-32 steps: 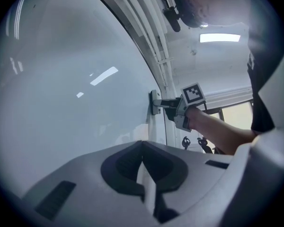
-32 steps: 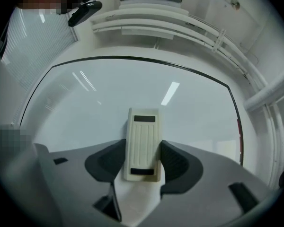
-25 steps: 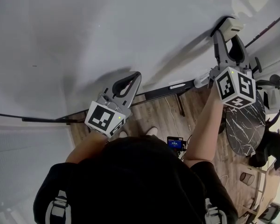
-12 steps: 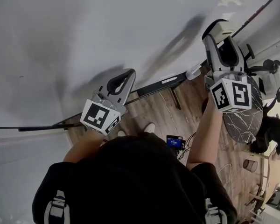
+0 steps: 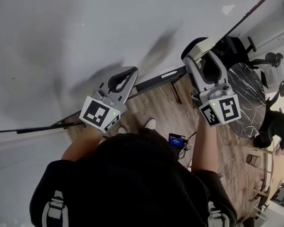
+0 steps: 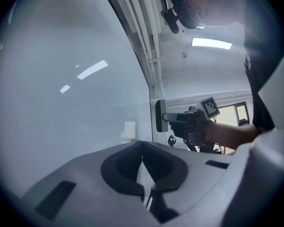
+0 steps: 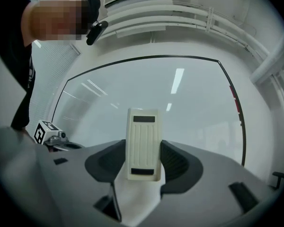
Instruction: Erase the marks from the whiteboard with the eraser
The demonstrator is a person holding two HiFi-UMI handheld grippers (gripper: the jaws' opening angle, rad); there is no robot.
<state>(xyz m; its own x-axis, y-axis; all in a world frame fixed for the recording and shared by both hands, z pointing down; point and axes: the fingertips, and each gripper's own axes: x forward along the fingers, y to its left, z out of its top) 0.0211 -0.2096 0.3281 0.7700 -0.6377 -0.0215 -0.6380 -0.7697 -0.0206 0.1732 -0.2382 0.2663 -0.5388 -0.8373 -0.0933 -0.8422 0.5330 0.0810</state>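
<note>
The whiteboard [image 5: 85,32] fills the upper left of the head view, white, with only shadows showing on it. My right gripper [image 5: 202,56] is shut on the cream eraser [image 5: 197,45], which it holds against the board's lower right part. In the right gripper view the ribbed eraser [image 7: 143,143] stands upright between the jaws, facing the board [image 7: 180,98]. My left gripper [image 5: 131,73] hovers near the board's lower edge, shut and holding nothing; its tips [image 6: 142,144] meet. From the left gripper view the eraser [image 6: 160,116] shows edge-on against the board.
A dark rail [image 5: 156,85] runs along the board's bottom edge. Below lie a wooden floor [image 5: 165,110], a round marble table [image 5: 248,96] at right, an office chair [image 5: 236,46], and a small device with a blue screen [image 5: 177,141]. My shoe [image 5: 150,124] is visible.
My right gripper has carried the eraser leftward and down across the board's lower right. The left gripper has stayed in about the same place, still shut.
</note>
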